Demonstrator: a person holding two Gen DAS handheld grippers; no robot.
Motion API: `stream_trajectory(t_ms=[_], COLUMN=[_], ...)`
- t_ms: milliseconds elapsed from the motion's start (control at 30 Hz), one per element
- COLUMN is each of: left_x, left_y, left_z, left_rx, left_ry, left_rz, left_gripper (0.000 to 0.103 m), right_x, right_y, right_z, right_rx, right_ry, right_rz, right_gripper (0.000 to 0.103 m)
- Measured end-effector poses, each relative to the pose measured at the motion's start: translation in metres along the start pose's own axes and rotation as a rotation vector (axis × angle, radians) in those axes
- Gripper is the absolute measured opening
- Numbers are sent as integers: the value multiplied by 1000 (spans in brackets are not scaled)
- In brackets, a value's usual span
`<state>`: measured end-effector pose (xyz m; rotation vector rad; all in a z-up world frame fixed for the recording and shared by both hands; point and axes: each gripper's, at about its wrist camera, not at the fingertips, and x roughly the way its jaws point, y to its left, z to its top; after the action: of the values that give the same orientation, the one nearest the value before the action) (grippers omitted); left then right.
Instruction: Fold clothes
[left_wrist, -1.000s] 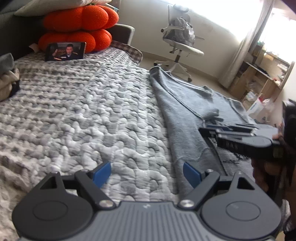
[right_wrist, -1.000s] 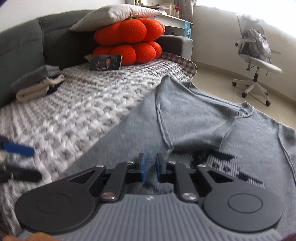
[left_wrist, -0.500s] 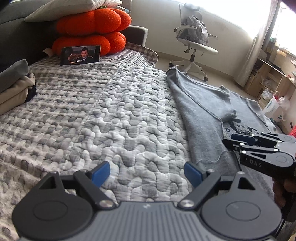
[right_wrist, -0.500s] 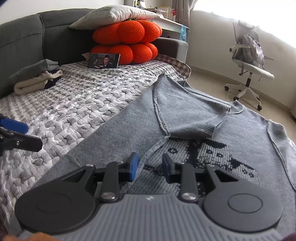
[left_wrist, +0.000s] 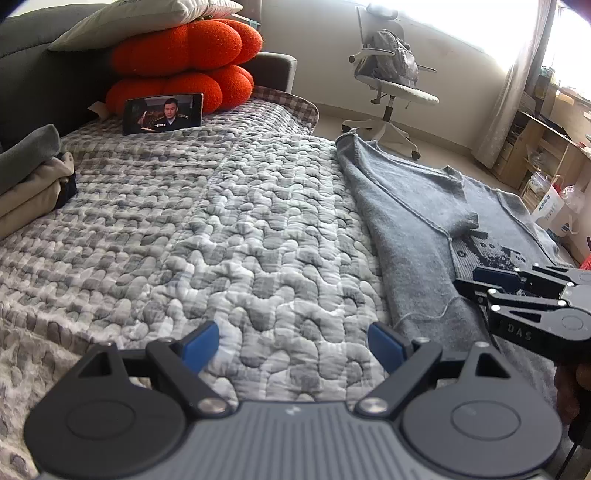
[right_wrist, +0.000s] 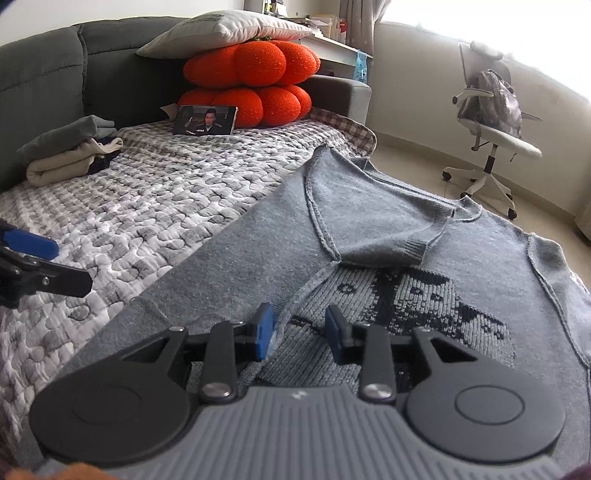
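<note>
1. The sweater (right_wrist: 369, 229), grey, lies spread flat on the quilt (right_wrist: 155, 206); in the right wrist view it fills the centre and right of the frame; one sleeve (right_wrist: 373, 236) is folded in across the chest, its ribbed cuff lying above a dark knitted pattern (right_wrist: 424, 299).
2. In the left wrist view the sweater (left_wrist: 413, 218) lies at the right of the frame, its near edge running down toward the lower right.
3. The right gripper (right_wrist: 300, 326) sits low at the bottom centre of its own view, over the sweater's front; its jaws are released and have just been opening; the blue pads stand apart with knit showing between them, not pinched.
4. The same gripper (left_wrist: 480, 280) shows at the right edge of the left wrist view, over the patterned part of the sweater; part of a hand (left_wrist: 569, 387) shows below it.
5. The left gripper (left_wrist: 291, 341) hangs at the bottom centre of its view, jaws spread wide, over bare quilt just beside the sweater's edge; nothing lies between its pads.
6. Upper left of both views: a stack of folded clothes (right_wrist: 70, 151); a phone (right_wrist: 205, 120) leaning on orange cushions (right_wrist: 251, 81) under a pillow (right_wrist: 225, 35); a grey sofa (right_wrist: 74, 74) behind.
7. Upper right: an office chair (right_wrist: 491, 125) on the floor.
</note>
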<state>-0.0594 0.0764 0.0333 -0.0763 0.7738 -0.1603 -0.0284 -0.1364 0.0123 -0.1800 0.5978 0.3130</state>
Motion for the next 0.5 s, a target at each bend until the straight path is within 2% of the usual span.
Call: stream_trajectory(t_ms=[500], left_x=[-3], left_y=[-6], left_z=[-2], left_rx=[16], left_ry=[2], left_rz=[-3], left_gripper=[89], right_x=[-5], right_y=[6], right_z=[-3], right_rx=[-27], right_ry=[-5], right_rz=[-40], right_gripper=[39])
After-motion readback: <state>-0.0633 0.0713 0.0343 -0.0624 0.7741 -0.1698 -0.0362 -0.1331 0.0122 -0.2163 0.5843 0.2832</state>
